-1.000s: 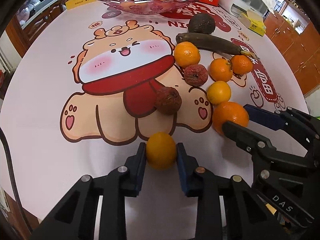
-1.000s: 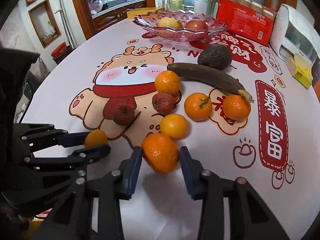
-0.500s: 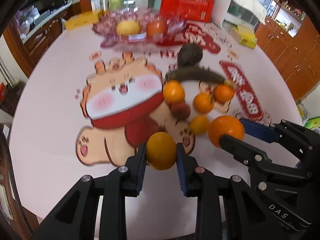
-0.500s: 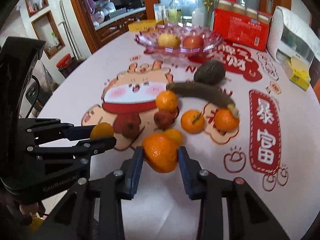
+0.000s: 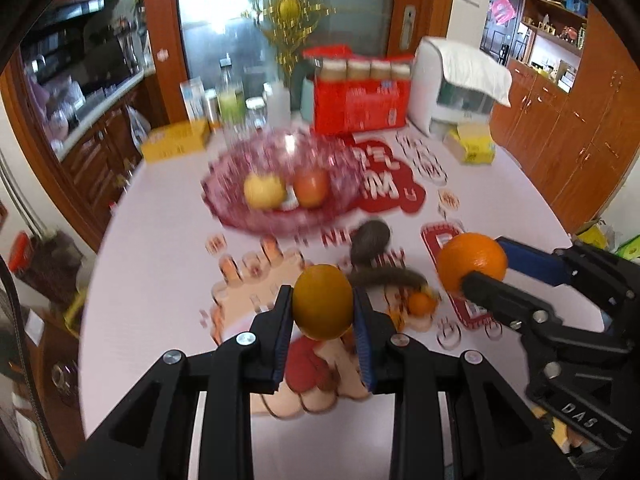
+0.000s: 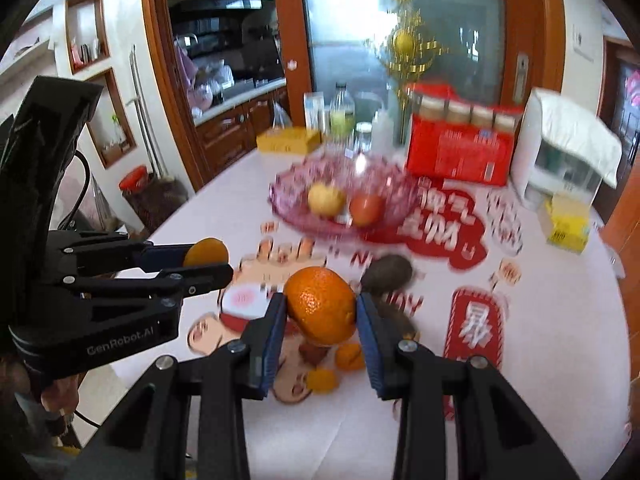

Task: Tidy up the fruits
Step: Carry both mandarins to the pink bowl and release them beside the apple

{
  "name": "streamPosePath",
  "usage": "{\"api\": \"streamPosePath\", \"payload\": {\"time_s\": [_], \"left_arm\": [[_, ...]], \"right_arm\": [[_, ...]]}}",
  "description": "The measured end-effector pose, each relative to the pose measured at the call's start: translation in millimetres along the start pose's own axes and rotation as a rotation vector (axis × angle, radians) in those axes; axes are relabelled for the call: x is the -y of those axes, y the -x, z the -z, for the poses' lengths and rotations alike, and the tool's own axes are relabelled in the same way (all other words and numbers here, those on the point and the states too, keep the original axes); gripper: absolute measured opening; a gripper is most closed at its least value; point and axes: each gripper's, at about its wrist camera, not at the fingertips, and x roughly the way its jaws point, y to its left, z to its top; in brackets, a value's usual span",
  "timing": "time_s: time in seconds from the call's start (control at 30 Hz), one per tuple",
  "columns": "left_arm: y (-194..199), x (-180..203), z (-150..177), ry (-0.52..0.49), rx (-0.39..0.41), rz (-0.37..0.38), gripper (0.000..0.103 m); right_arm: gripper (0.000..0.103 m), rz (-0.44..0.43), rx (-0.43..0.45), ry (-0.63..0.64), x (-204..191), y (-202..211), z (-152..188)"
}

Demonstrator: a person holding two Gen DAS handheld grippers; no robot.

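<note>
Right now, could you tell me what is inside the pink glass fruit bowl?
The pink glass fruit bowl holds a yellow round fruit and a red-orange round fruit, side by side. Something small and white between them is too blurred to identify.

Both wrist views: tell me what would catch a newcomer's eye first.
Each gripper holds an orange above the table: the left gripper pinches a yellowish orange, the right gripper a deeper orange one. Beyond them a pink glass bowl already holds a yellow fruit and a red one. A red carton stands behind the bowl.
</note>
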Motion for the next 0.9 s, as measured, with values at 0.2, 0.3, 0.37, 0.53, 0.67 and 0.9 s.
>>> {"api": "streamPosePath", "payload": {"time_s": [0.2,0.3,0.37,0.53,0.67,0.9], "left_arm": [[20,-19,-60,-0.015,0.049,-0.072,0.027],[30,-26,-85,-0.027,0.087,-0.096,0.027],[37,-32,-105,-0.036,0.121,-0.121,0.027],[38,-43,-141,-0.041,0.164,-0.139,0.027],[11,-54,-160,-0.044,0.157,-0.155,0.027],[-83,-75,-162,-0.021,0.027,-0.125,0.027]], "right_arm": [[0.036,0.092,0.094,0.072,4,18,-62],[0.036,0.110,0.135,0.087,6,24,-90],[0.036,0.127,0.165,0.095,8,27,-115],[0.036,0.167,0.210,0.093,15,17,-160],[0.036,0.174,0.195,0.049,25,-11,-186],[0.036,0.172,0.067,-0.020,40,-97,-186]]}}
